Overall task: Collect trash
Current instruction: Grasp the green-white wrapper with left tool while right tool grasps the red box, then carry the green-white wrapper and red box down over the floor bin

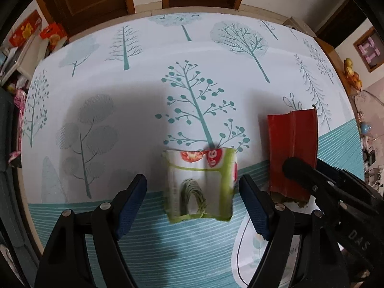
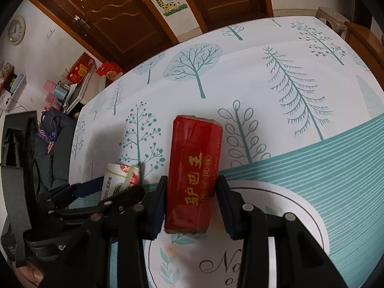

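Table covered by a white cloth (image 2: 252,76) printed with teal trees, teal striped band along the near edge. Far side: dark brown wooden doors (image 2: 115,21) with a giraffe height chart (image 2: 165,0) on the white wall between them, round wall clock (image 2: 15,30) far left. Red gift boxes (image 2: 81,68) and clutter stacked at left; beige plastic stool (image 2: 332,19) far right.

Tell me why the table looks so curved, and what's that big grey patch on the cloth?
Left wrist view: the fisheye lens bows the tablecloth into a dome; the grey patch is a soft shadow, and the green-and-white wrapper between the left gripper fingers is slightly blurred. Right wrist view: same bulging; the red package is sharp, with faint glare on its film.
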`<state>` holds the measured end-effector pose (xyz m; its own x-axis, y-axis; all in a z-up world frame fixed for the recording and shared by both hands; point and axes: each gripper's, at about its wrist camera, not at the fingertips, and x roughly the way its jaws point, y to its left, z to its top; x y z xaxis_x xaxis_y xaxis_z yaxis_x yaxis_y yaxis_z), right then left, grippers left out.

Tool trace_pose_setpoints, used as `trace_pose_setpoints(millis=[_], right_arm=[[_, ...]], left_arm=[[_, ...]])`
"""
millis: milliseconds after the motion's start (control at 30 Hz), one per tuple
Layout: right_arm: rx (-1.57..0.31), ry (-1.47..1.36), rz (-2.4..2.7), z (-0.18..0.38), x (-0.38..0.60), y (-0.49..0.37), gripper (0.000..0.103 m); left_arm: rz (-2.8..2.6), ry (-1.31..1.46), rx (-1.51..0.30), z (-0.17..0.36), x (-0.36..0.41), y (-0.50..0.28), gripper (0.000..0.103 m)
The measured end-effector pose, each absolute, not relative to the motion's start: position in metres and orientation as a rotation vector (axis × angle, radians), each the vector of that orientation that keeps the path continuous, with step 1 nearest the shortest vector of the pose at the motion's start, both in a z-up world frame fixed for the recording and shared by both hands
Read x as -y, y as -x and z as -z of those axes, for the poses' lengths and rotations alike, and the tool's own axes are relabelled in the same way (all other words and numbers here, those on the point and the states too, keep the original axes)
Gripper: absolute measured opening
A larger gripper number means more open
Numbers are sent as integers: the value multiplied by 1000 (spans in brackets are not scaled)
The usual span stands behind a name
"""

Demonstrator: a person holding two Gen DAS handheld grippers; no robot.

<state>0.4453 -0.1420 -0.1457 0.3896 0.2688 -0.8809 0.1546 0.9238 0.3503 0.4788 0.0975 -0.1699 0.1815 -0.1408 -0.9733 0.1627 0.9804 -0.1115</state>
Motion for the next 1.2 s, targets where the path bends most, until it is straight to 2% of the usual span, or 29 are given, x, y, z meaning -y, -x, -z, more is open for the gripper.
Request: trace_pose_setpoints(millis=[33, 67, 100, 133, 200, 233, 367, 700, 967, 1200], right_arm=[[-1178, -409, -77, 146, 142, -444, 40], [-1177, -409, -78, 146, 143, -442, 40], [-1176, -408, -78, 145, 142, -442, 40], [-1175, -408, -80, 145, 143, -440, 40], [-1171, -407, -86, 144, 145, -435, 39], [-1164, -403, -91, 143, 145, -431, 39], [-1139, -382, -106, 137, 144, -416, 38], [-1064, -323, -166, 100, 153, -340, 38], [-1037, -292, -236, 74, 175, -230, 38], [-1044, -278, -273, 69, 204, -133, 38]], left_arm=[[216, -19, -1363, 169, -96, -477, 71], [212, -25, -1348, 167, -95, -476, 53], [211, -28, -1341, 166, -93, -476, 44], [217, -18, -1335, 164, -93, -474, 39], [208, -4, -1320, 157, -96, -473, 19], [203, 6, -1316, 154, -97, -470, 17], [182, 46, -1290, 142, -102, -453, 13], [214, 82, -1197, 93, -83, -361, 13], [198, 127, -1136, 64, -48, -241, 13], [163, 174, -1101, 68, -14, -138, 13]])
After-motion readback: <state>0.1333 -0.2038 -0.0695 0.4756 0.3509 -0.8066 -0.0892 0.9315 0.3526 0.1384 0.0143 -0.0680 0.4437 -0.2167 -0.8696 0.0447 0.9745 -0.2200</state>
